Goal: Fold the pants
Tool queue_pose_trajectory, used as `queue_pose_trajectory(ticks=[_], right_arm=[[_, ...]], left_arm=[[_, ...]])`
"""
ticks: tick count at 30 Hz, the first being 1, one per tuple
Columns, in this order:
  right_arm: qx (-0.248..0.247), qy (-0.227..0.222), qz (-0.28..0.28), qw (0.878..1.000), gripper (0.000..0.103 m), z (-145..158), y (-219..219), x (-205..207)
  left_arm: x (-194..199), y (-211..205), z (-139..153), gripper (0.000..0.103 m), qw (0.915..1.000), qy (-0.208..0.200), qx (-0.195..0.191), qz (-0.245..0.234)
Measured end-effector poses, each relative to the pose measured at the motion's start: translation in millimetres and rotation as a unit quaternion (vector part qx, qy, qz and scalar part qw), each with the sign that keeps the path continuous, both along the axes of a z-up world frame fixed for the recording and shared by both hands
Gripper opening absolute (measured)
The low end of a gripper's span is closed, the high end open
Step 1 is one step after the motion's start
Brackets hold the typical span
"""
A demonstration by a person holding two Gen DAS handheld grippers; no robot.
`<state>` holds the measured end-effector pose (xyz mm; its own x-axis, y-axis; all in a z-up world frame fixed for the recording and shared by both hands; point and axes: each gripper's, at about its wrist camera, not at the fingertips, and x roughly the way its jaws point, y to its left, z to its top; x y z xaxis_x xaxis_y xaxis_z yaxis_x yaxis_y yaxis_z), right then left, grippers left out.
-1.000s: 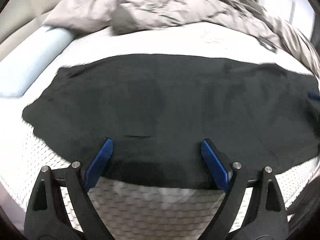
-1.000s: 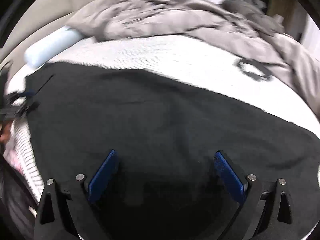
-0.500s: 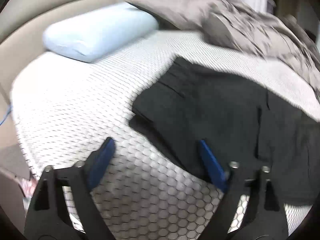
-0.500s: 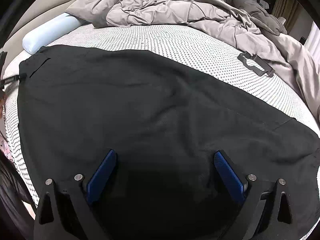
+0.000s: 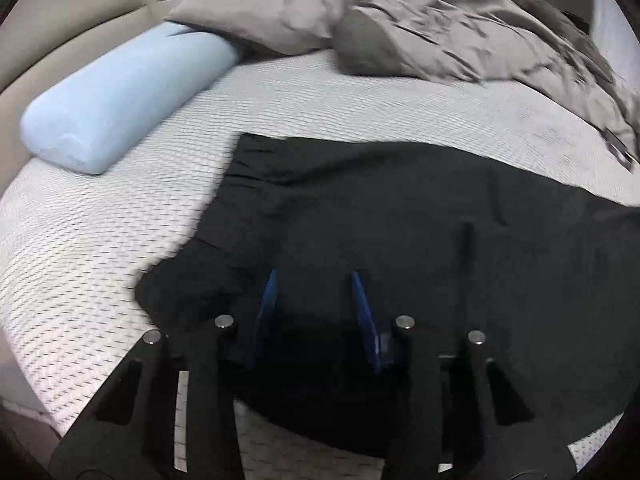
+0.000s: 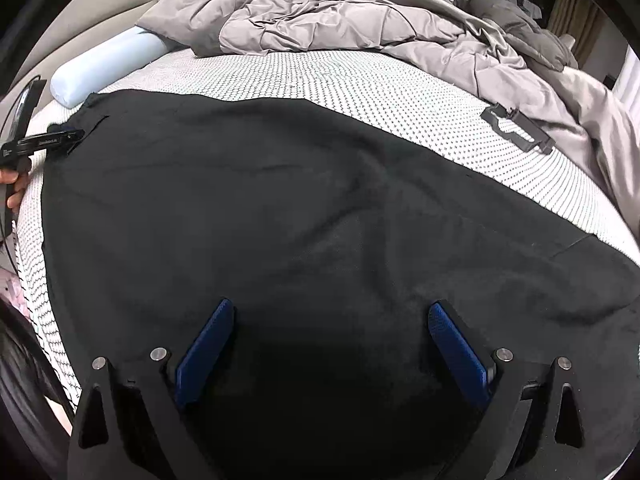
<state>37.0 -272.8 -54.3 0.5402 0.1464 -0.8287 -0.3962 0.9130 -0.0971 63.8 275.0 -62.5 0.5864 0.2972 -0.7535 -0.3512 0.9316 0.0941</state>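
The black pants (image 6: pixel 304 208) lie spread flat on the bed (image 6: pixel 360 80), and their long axis runs from the left side of the bed to the right side, along the near edge. The left gripper (image 5: pixel 314 312) is at the left end of the pants, close to the blue pillow (image 5: pixel 120 96). Its fingers (image 5: pixel 266 308) are narrowed with dark cloth between them; the picture is blurred there, so I cannot tell if they really pinch the cloth. The right gripper (image 6: pixel 330 344) hovers over the middle of the pants, near the front edge of the bed, with its fingers (image 6: pixel 456 344) spread wide and holding nothing. The gray blanket (image 6: pixel 340 16) is heaped at the far side of the bed, apart from the pants. The left gripper is nearer to an end of the pants, so I judge the fold begins there: this end goes across to the right, along the long axis.
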Motion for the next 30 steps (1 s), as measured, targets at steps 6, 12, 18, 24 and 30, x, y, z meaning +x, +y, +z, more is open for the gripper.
queue_pose_trajectory(ticks=[6,12,18,24,30], right_arm=[[-0.003,-0.003,0.0,1.0,0.099,1,2,-3],[-0.006,-0.005,0.009,1.0,0.099,2,6,-8],[0.009,0.003,0.003,1.0,0.099,1,0,-6],[0.003,-0.004,0.01,1.0,0.099,5,5,-12],[0.002,-0.002,0.013,1.0,0.099,5,7,-11]], left_arm=[[-10,-22,18,0.017,0.9998,-0.021,-0.001,0.0],[47,-36,6,0.018,0.998,0.044,-0.023,-0.04],[56,-4,4,0.019,0.9986,0.02,-0.029,0.038],[63,-42,28,0.031,0.9985,-0.018,-0.047,-0.023],[139,-60,1,0.053,0.9959,0.073,-0.037,-0.037]])
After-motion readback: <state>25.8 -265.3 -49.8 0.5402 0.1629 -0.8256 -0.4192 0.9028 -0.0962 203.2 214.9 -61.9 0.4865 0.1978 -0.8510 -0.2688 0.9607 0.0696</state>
